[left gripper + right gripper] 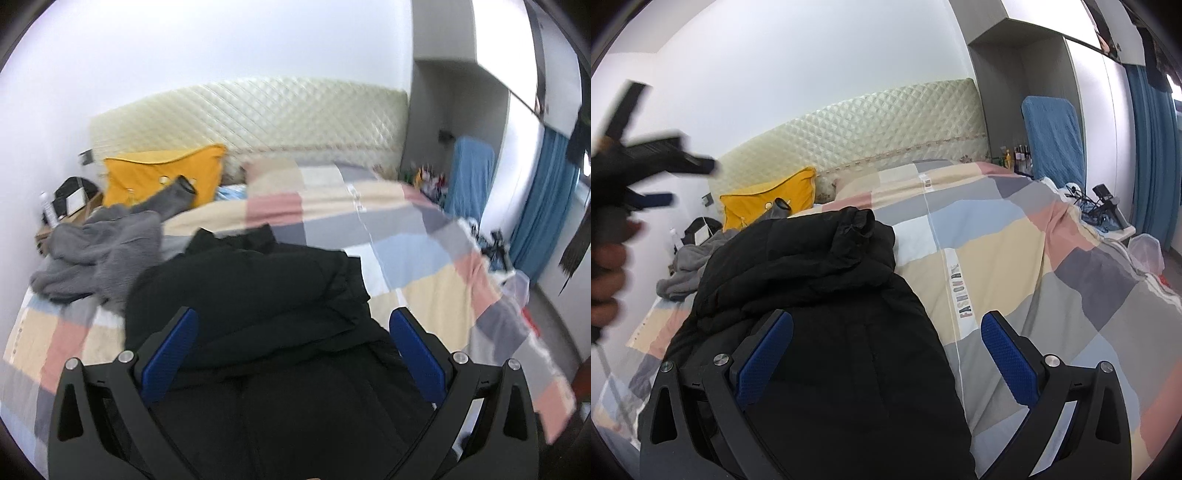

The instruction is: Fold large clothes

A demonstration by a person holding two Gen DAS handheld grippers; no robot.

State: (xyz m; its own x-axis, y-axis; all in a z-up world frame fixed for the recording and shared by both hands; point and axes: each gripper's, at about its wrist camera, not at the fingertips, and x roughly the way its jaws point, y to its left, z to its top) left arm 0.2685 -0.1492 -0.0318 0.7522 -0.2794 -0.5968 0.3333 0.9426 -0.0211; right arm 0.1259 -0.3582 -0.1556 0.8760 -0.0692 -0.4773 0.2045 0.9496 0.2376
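A black coat [820, 295] lay on the checked bedspread [1015, 258] (headboard [868, 125] behind); bare cover stretched rightward. Left gripper [293, 347] and right gripper [886, 347] were both spread, empty.

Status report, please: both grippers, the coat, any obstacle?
Left gripper open, empty. Right gripper open, empty. Black coat bunched on bed. Grey garment beside it.

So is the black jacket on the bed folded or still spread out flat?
Folded, roughly. The black jacket lies doubled over itself in a bulky stack on the patchwork quilt, layers piled at its far end. Neither gripper holds it.
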